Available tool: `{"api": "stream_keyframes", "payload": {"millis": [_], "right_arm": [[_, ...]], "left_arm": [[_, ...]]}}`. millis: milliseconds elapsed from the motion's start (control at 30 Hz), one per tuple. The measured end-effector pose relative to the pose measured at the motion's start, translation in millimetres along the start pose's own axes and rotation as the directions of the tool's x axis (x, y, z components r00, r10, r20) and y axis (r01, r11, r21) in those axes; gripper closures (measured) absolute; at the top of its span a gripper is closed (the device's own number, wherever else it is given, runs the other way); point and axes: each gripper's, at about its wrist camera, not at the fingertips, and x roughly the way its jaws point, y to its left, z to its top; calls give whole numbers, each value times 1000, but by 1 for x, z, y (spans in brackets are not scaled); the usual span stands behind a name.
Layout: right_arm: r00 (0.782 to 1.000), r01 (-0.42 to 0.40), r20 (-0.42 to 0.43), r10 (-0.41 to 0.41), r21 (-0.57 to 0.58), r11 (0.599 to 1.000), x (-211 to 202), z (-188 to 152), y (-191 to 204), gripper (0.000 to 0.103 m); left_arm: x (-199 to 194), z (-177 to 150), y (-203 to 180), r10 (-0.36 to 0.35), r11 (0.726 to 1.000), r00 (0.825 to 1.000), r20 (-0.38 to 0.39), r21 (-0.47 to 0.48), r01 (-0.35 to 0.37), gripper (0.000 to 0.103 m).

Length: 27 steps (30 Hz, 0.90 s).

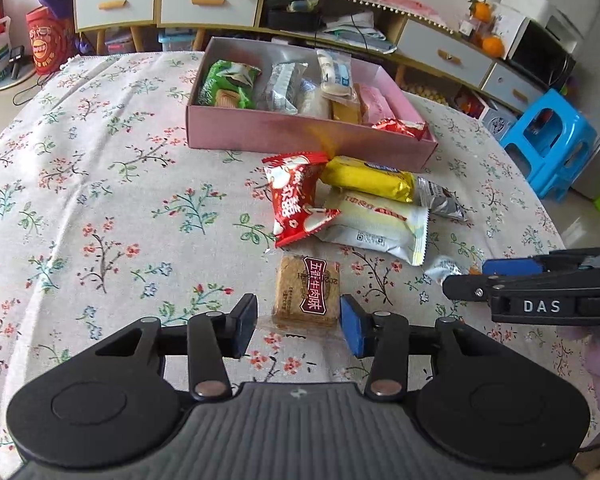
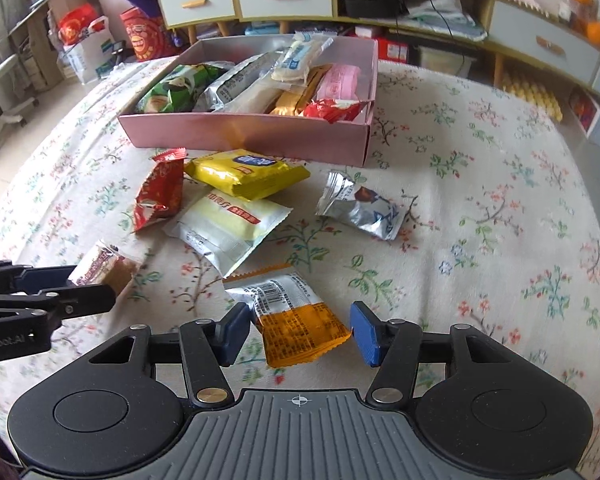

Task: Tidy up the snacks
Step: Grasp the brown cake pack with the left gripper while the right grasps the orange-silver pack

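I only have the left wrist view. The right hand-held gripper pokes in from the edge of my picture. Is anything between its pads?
Observer: Yes. The right wrist view shows the right hand-held gripper with its pads pressed on an orange-and-white packet, barcode side up.
Operator: The silver packet behind the yellow one is half hidden here. Does it touch the pile?
Observer: No. The silver packet lies alone on the tablecloth, clearly apart from the yellow packet.
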Motion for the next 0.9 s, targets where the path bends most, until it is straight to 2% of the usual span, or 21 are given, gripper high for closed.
{"api": "stream_keyframes", "payload": {"millis": [167,533,767,900], "right_arm": [[999,-44,-9,44,23,999,-8,2,6,48],[992,-124,36,121,101,987,-27,13,5,51],[987,-156,46,151,117,981,-32,15,5,51],[983,-178,79,168,148,973,-41,19,1,51]], "left_arm": [[-7,4,4,-22,1000,1000,2,0,22,63],[-12,6,20,-58,998,998,1,-1,58,64],[-15,6,31,-57,998,998,-1,0,57,64],[-18,11,34,-57,998,998,11,-4,57,64]]}}
